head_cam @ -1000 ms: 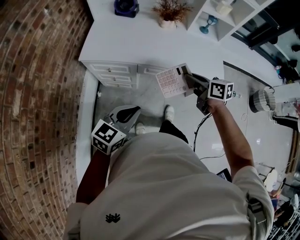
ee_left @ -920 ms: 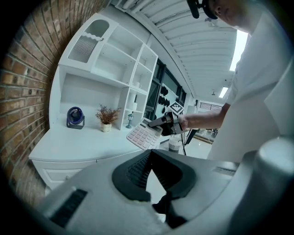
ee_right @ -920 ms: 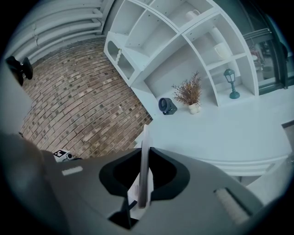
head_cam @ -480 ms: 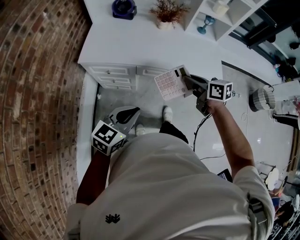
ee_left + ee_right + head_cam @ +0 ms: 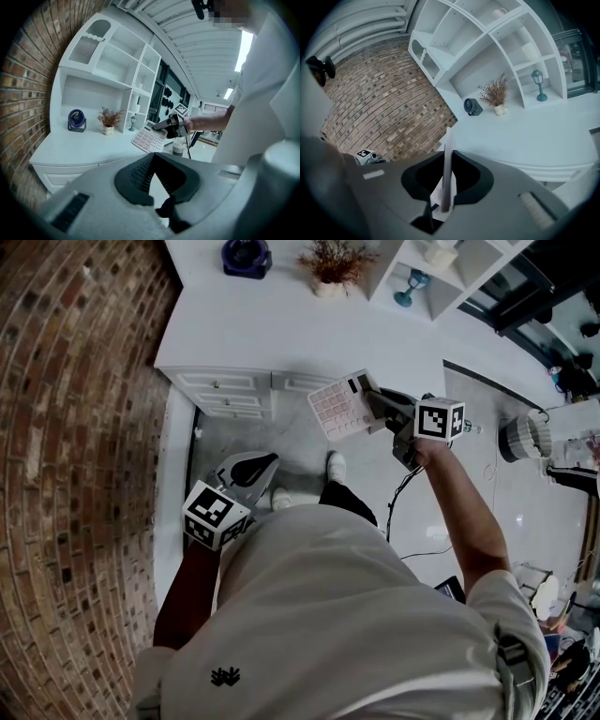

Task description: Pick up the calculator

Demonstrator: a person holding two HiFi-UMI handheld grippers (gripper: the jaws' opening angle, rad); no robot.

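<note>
head view shows the right gripper [image 5: 372, 397] held out in front of the person, its jaws closed to a narrow gap and clamped on the calculator [image 5: 337, 407] at the end with the dark display. the calculator is off every surface, up in the air beyond the front edge of the white counter [image 5: 281, 329] and above the grey floor, tilted with its pale keys facing up. right gripper view has it edge-on, a thin white slab standing upright between the two dark pads, which press on it from both sides. the left gripper [image 5: 265, 463] hangs lower, on the person's left and close to the white shirt [image 5: 347, 615], well apart from the calculator; left gripper view shows its tips together with nothing between them, and the calculator far off in the other gripper. on the counter's far side stand a blue fan [image 5: 246, 254] and a potted dried plant [image 5: 330, 263], near each other, with white shelving to their right. a brick wall [image 5: 75, 474] runs along the left
</note>
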